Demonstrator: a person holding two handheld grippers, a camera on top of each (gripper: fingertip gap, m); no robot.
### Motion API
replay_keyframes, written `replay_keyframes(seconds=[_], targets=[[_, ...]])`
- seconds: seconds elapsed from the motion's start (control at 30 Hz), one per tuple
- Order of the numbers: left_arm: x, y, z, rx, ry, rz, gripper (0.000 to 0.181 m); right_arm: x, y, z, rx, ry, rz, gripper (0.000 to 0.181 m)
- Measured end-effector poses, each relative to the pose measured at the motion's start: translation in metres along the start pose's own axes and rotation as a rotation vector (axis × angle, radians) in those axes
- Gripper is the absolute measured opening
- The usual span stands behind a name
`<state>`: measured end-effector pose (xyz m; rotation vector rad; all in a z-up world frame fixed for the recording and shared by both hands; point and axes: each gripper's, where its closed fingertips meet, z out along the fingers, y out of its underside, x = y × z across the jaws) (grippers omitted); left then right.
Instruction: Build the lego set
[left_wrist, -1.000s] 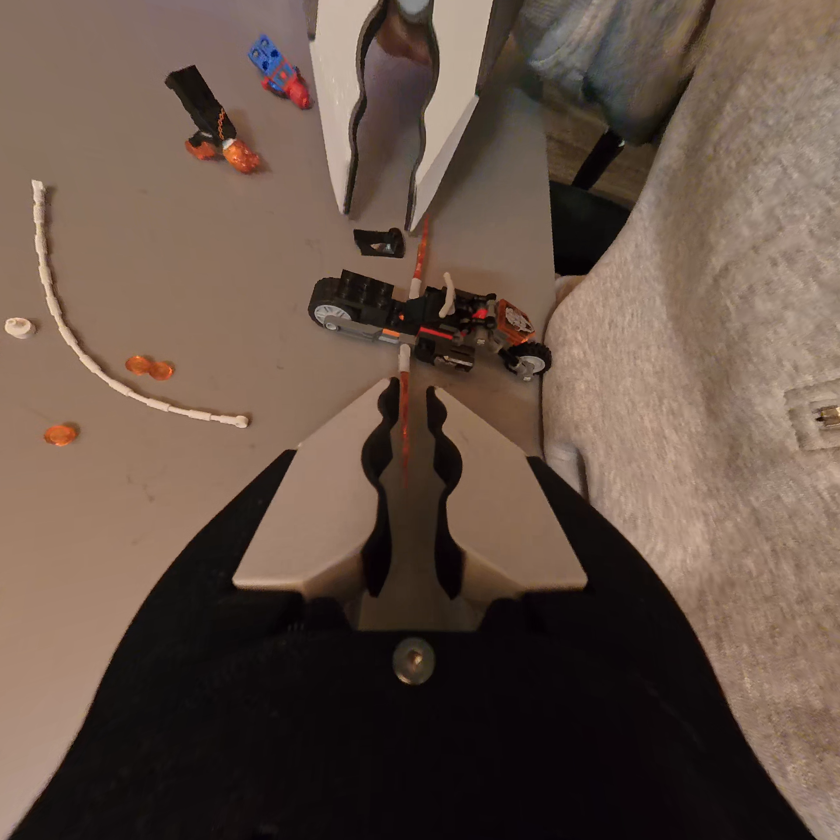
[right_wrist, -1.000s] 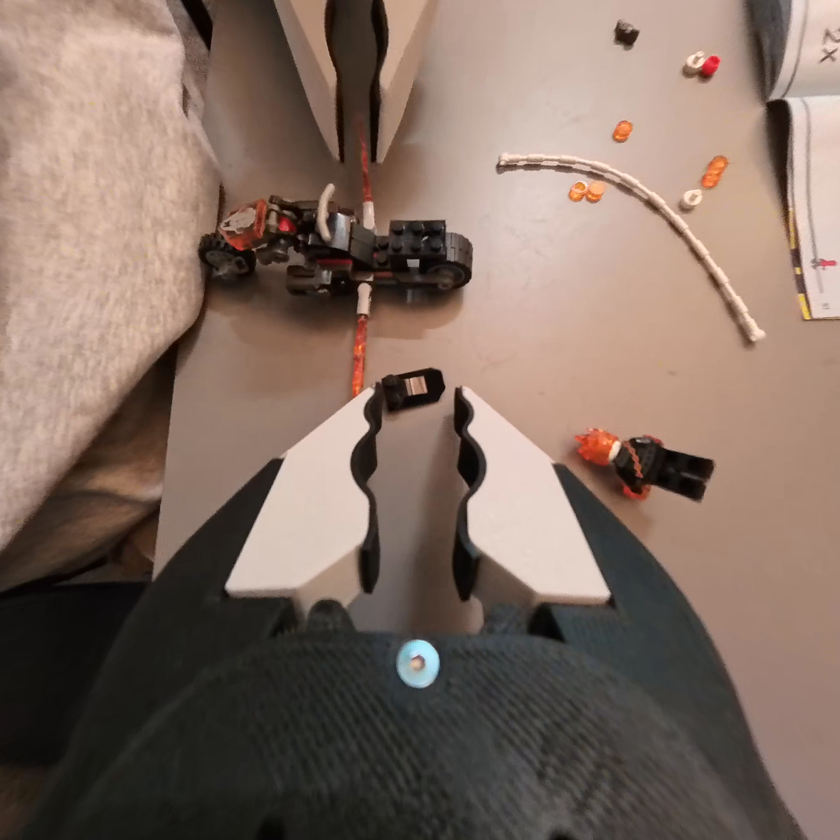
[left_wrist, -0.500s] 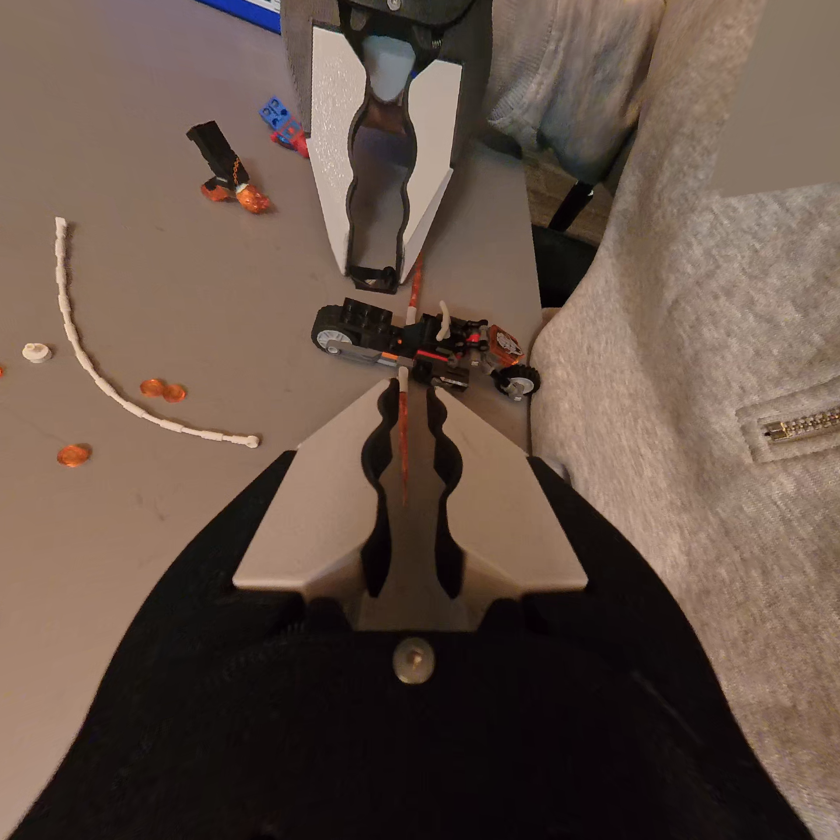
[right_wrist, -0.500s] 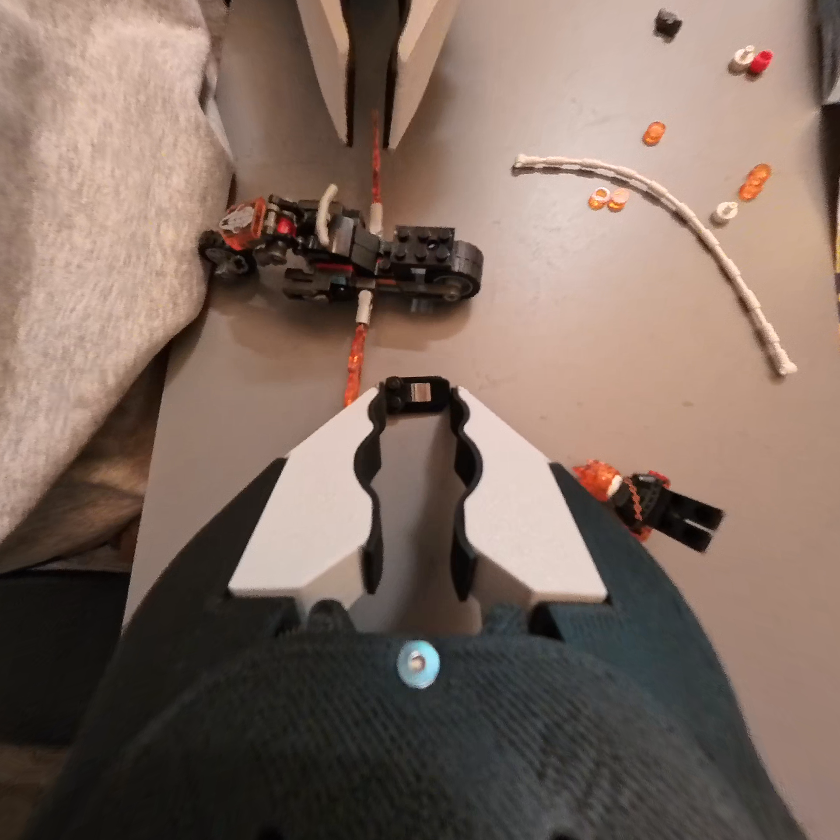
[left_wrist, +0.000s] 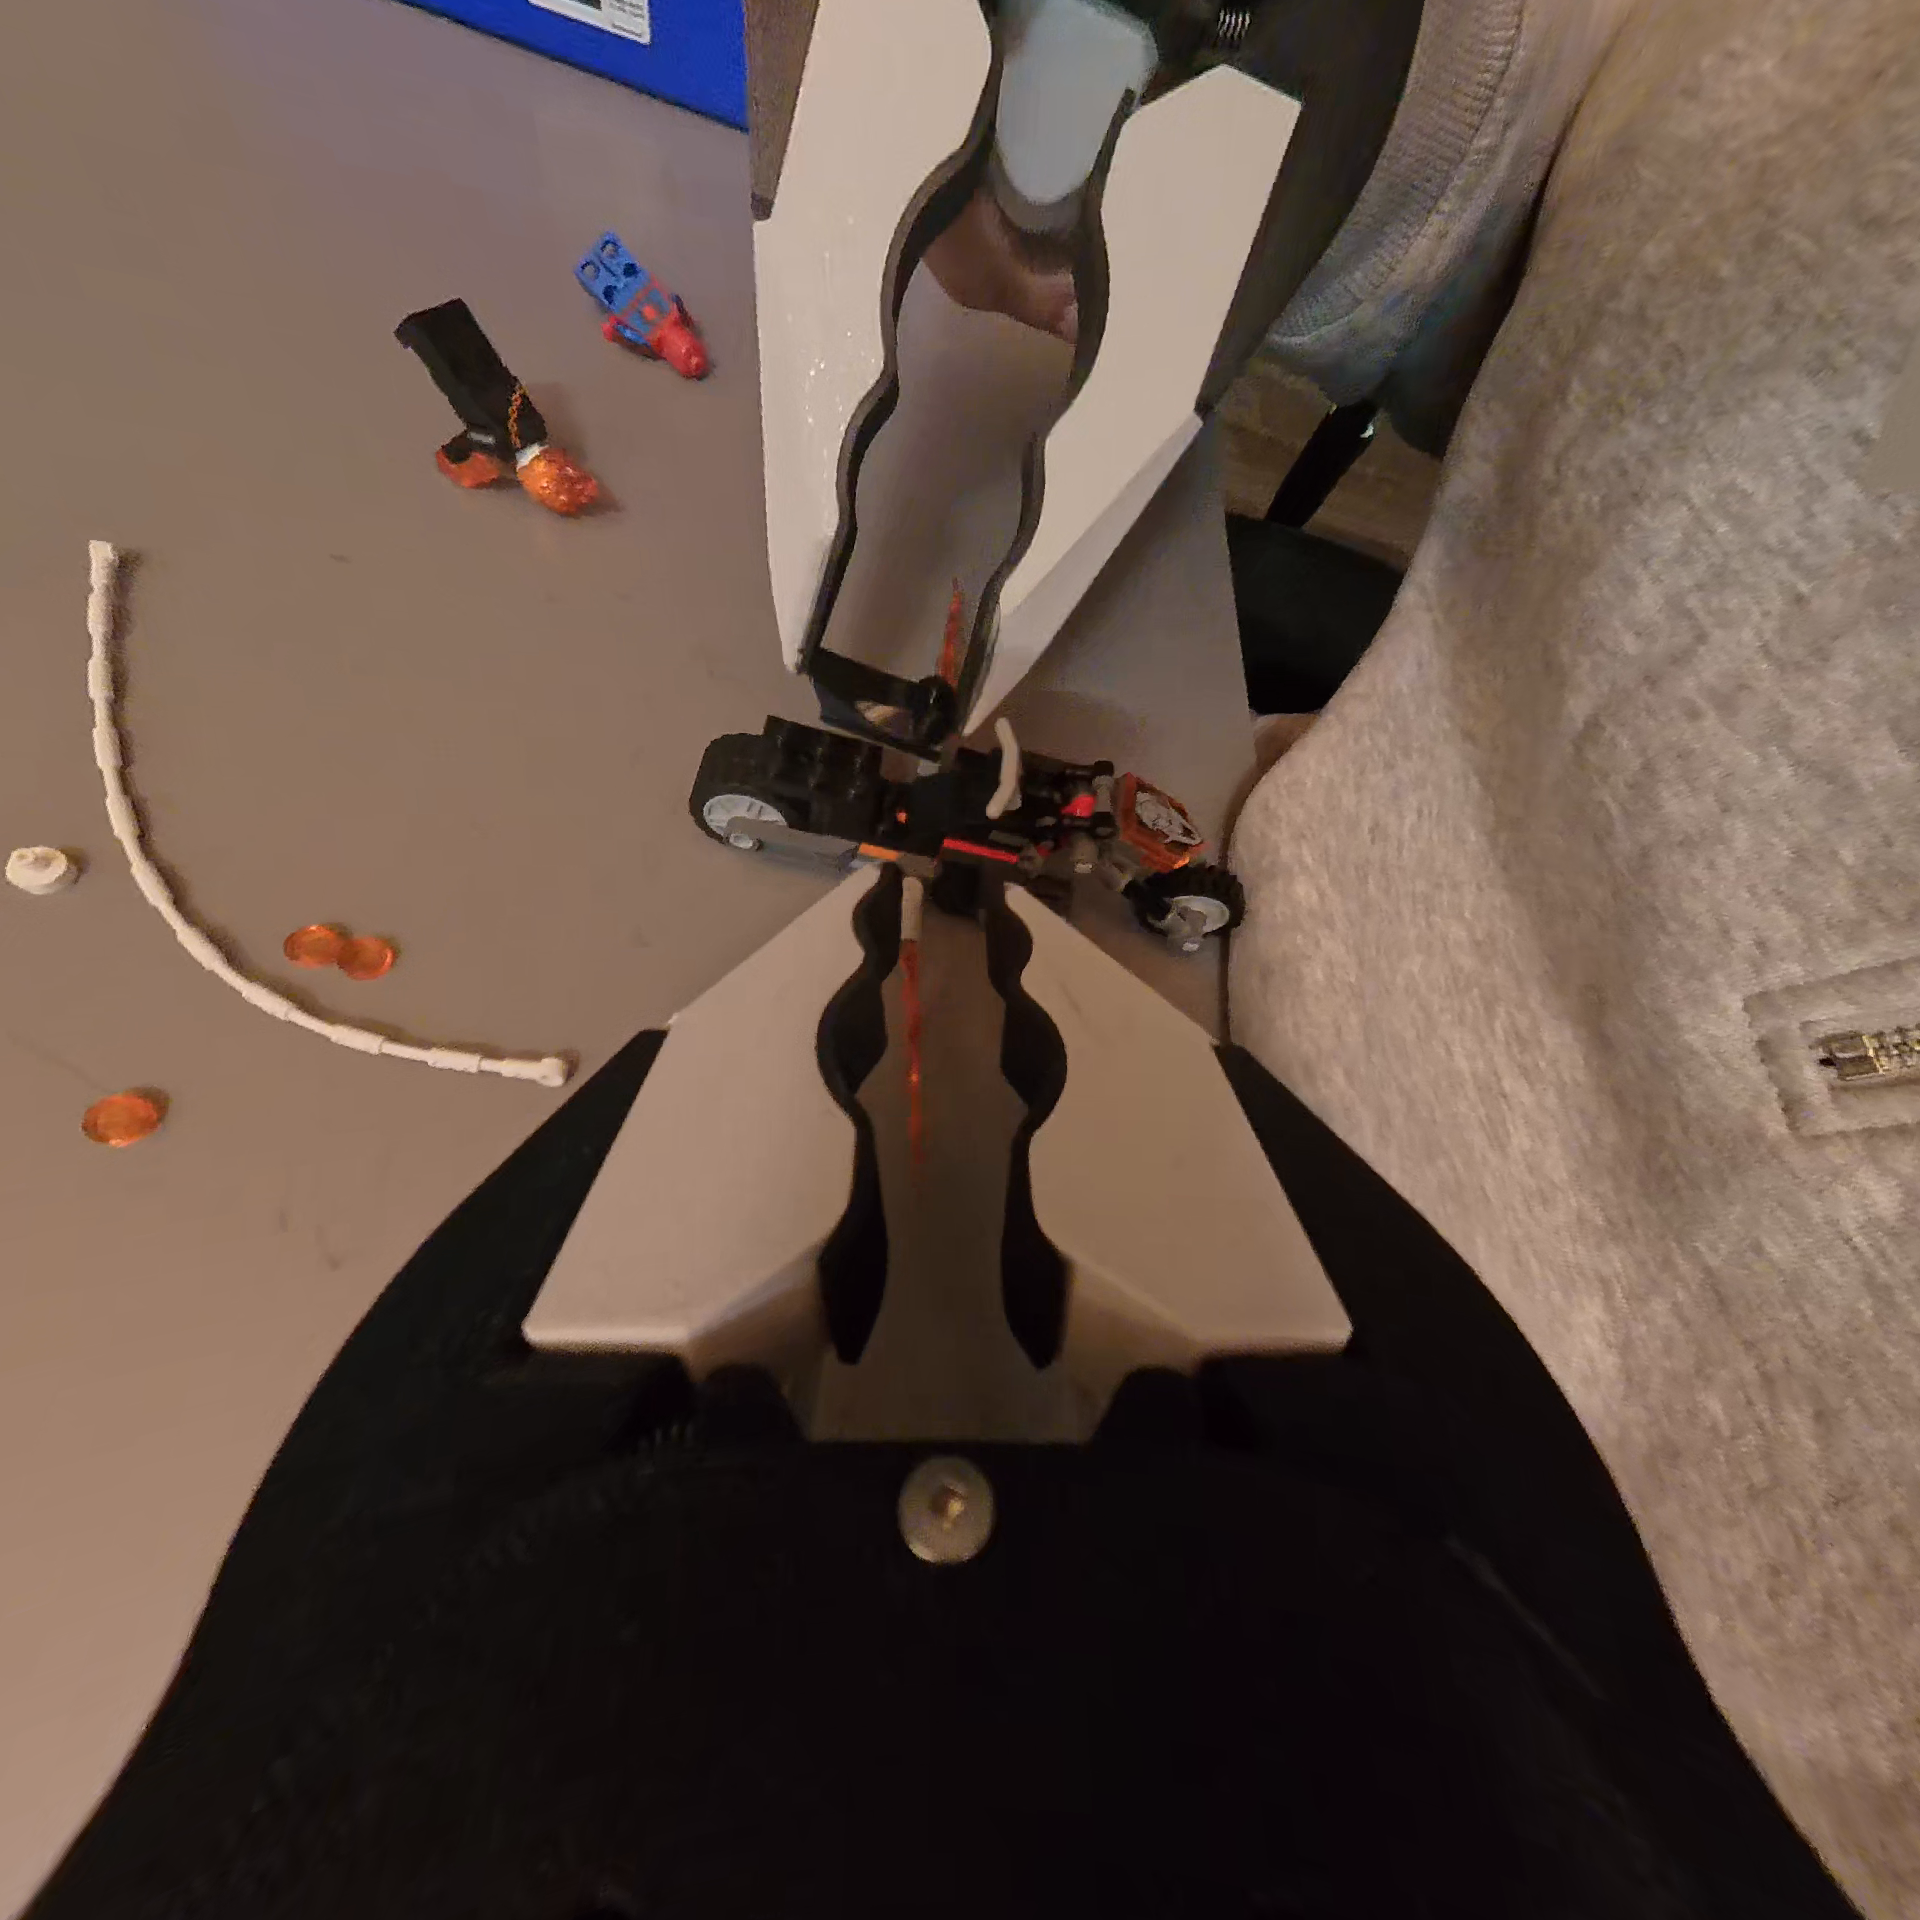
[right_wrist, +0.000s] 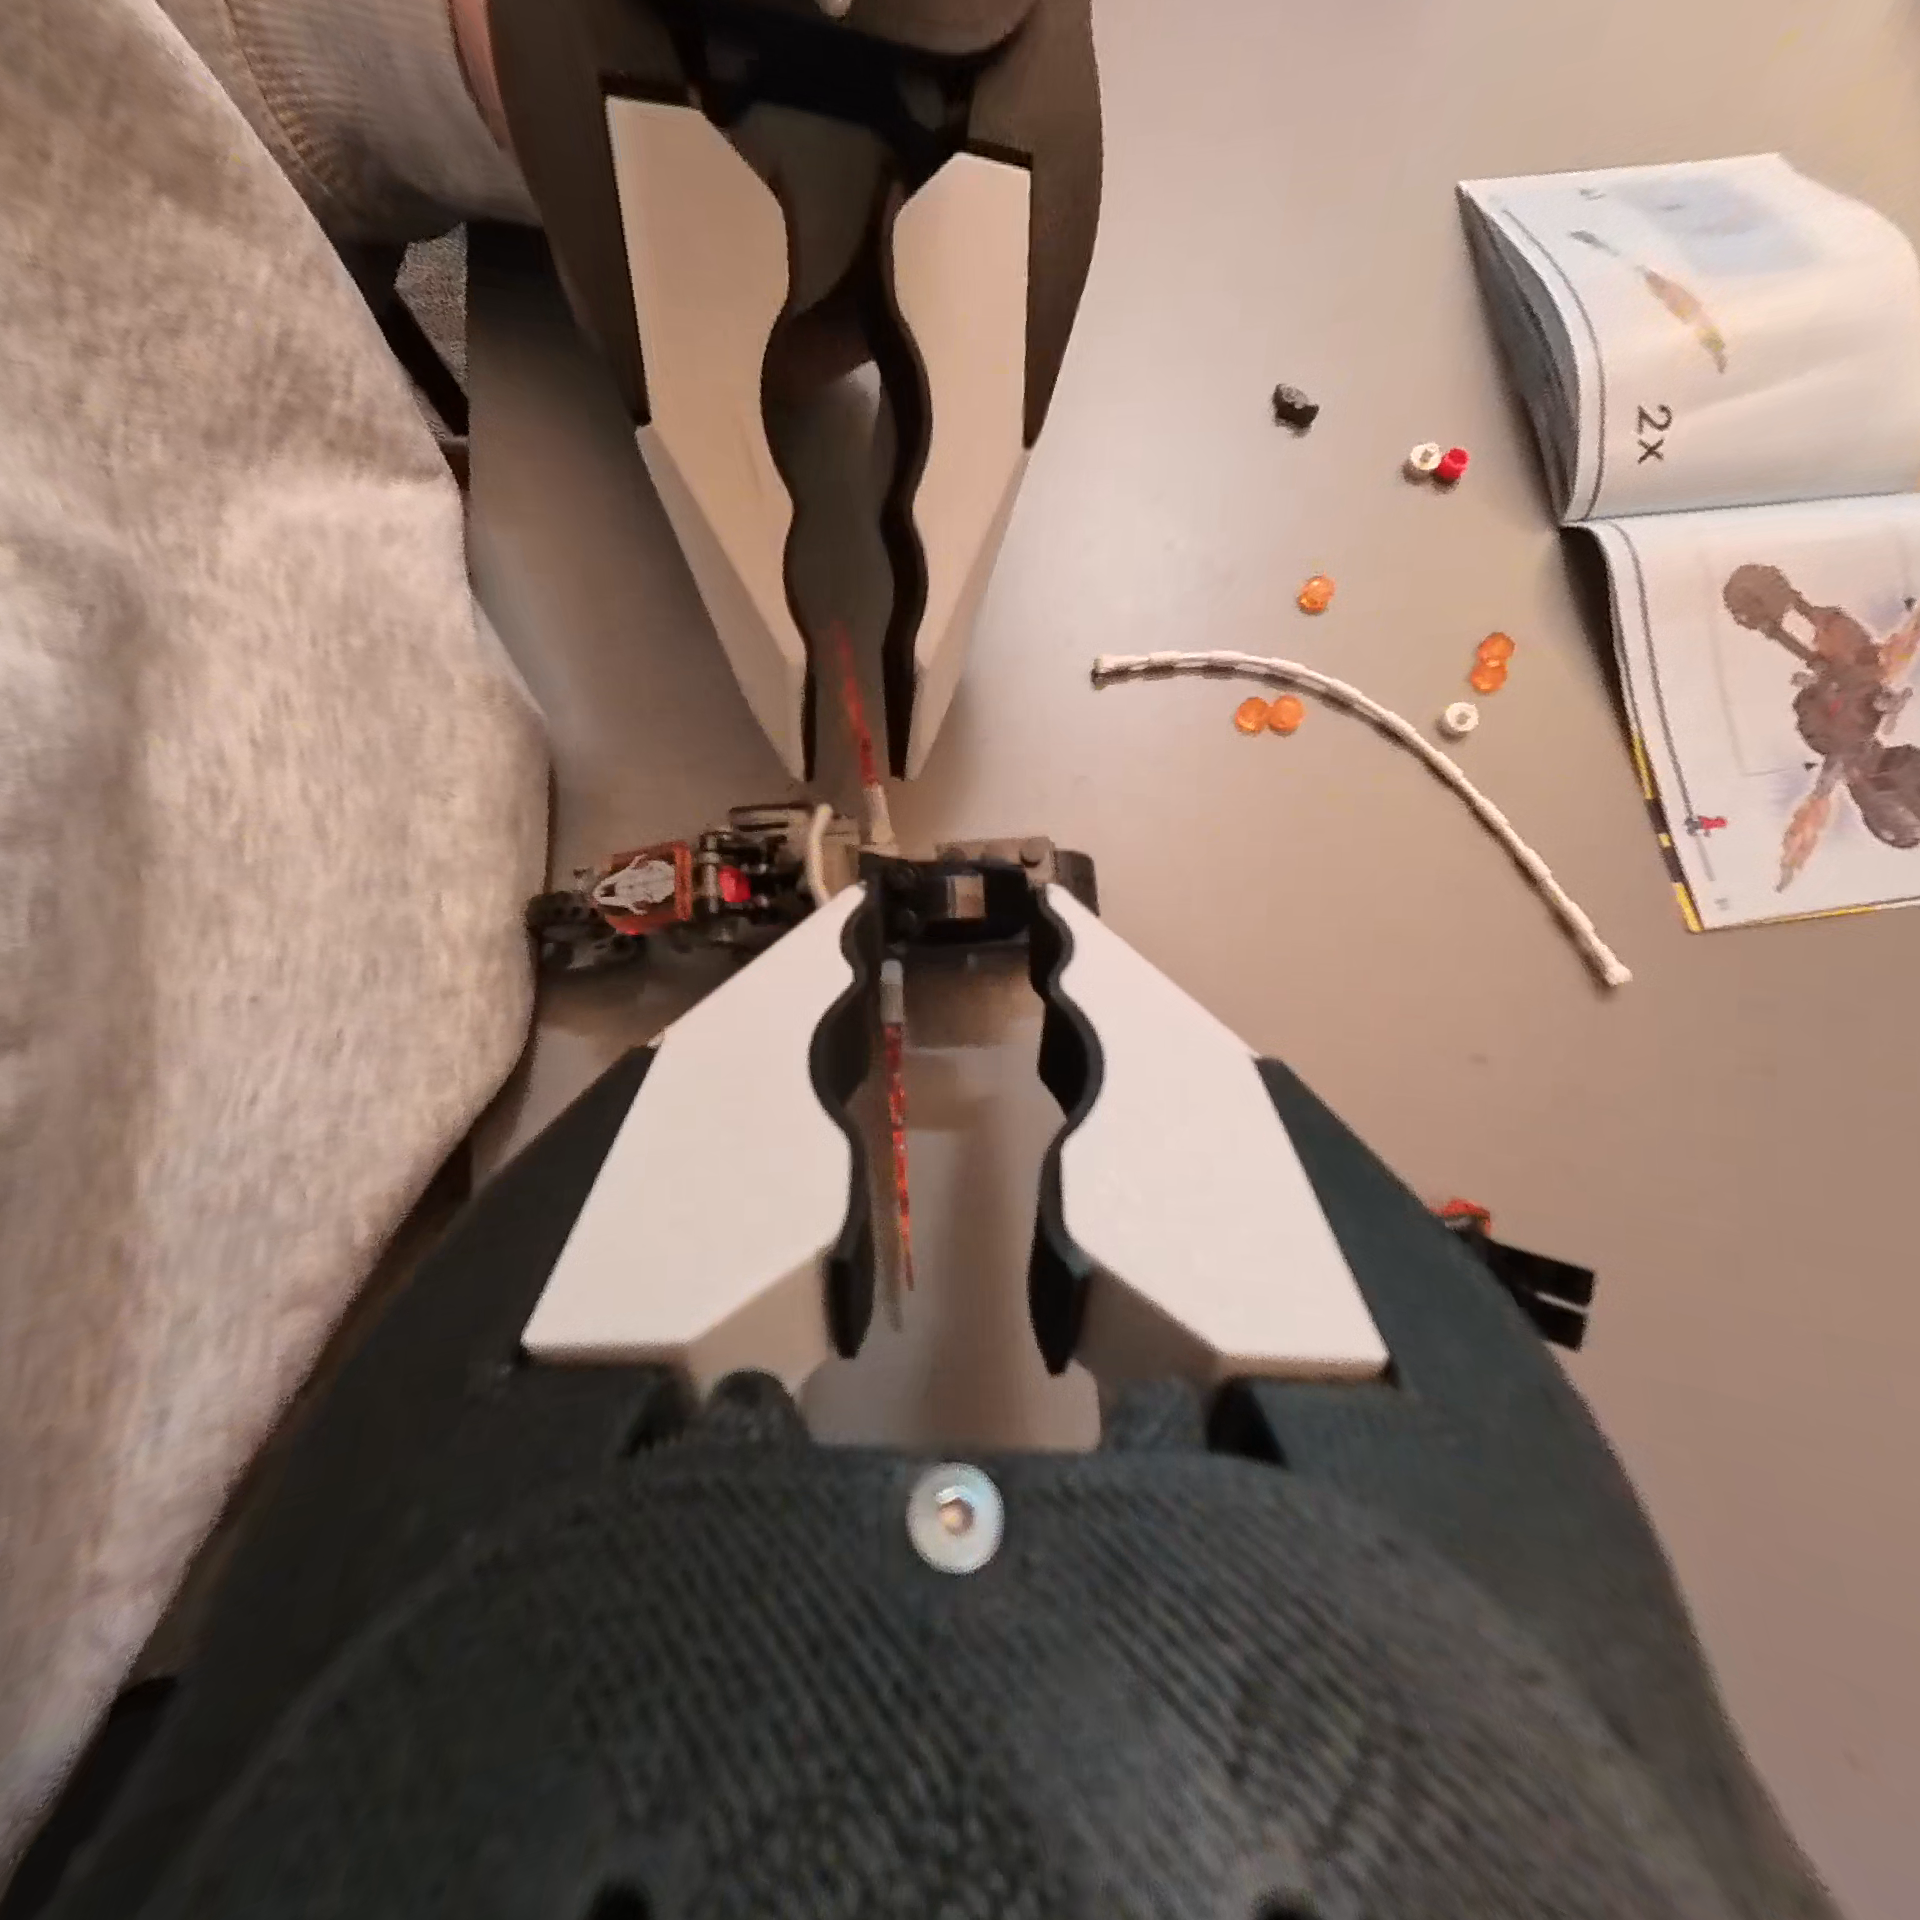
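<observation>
right wrist view: right tongs (right_wrist: 954, 902) grasp a black brick (right_wrist: 951, 896); left tongs (left_wrist: 940, 883) seemingly released.

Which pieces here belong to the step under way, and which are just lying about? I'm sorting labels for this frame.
In use:
right gripper
small black piece in its tips
motorcycle
left gripper
orange flame rods

Lying about:
white chain
orange round studs
minifigure
blue-and-red piece
instruction booklet

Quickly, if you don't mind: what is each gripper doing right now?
Left gripper: open, empty; the flame piece lies between its fingers.
Right gripper: shut on the small black piece, above the motorcycle.
</observation>
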<state>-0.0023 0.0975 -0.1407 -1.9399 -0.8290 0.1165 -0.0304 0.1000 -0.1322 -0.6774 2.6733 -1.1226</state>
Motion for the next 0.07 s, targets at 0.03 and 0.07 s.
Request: replay_keyframes(seconds=[0.03,0.07], targets=[[0.0009,-0.0006,0.0009,0.001,0.0,0.004,0.014,0.0,-0.0013,0.0001,0.002,-0.004,0.003,0.026],[0.0011,-0.0006,0.0019,-0.001,-0.005,0.006,0.014,0.0,-0.0022,0.0002,0.003,-0.009,0.009,0.026]])
